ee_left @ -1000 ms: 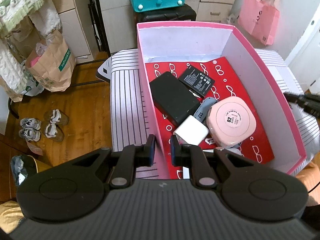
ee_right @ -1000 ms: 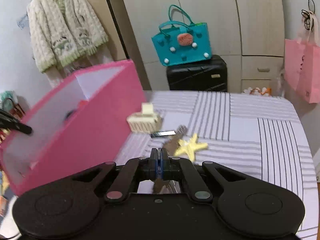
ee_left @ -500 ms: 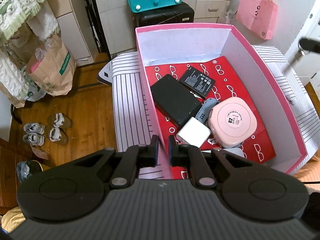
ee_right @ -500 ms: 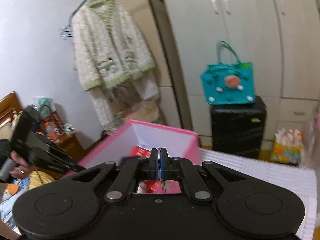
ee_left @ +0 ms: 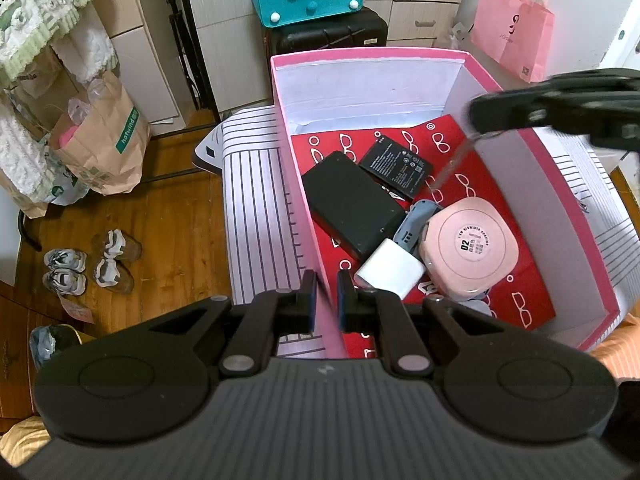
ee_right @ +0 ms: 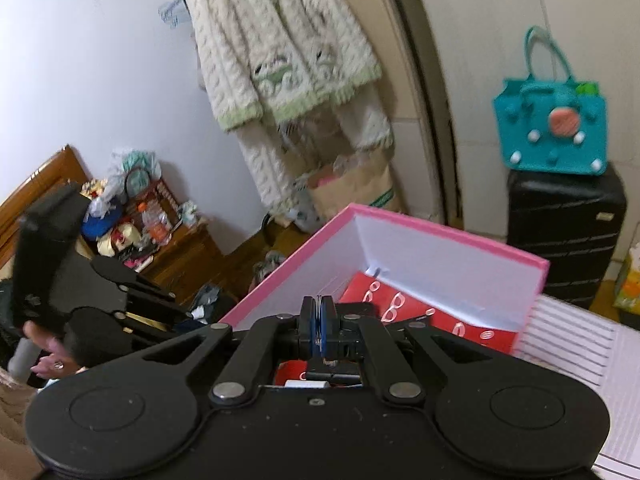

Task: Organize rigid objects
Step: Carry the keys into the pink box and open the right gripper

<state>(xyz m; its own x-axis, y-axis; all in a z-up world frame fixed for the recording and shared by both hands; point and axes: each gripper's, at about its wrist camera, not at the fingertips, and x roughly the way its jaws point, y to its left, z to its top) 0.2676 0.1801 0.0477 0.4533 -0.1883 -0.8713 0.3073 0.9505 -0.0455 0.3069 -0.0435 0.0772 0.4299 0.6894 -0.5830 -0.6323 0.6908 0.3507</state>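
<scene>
A pink box (ee_left: 372,56) lined with red paper sits on the bed. It holds a black power bank (ee_left: 352,204), a black battery (ee_left: 396,166), a pink rounded case (ee_left: 472,248), a white charger cube (ee_left: 390,272) and a grey-blue item (ee_left: 416,220). My left gripper (ee_left: 326,296) is shut on the box's near left wall. My right gripper (ee_left: 476,120) hovers above the box's right side, shut on a thin grey object (ee_left: 452,164) that hangs down, blurred. In the right wrist view the right gripper (ee_right: 320,316) has its pads together over the box (ee_right: 440,236).
Striped bedding (ee_left: 256,208) surrounds the box. Shoes (ee_left: 88,268) and a paper bag (ee_left: 104,144) stand on the wood floor to the left. A black suitcase (ee_left: 328,36) with a teal bag is behind the box, a pink bag (ee_left: 512,36) hangs at right. A person's hand (ee_right: 44,360) holds the left gripper.
My right gripper swung from the items on the bed up and over the box's right wall, still shut. My left gripper's fingers closed a little on the box wall and stayed put.
</scene>
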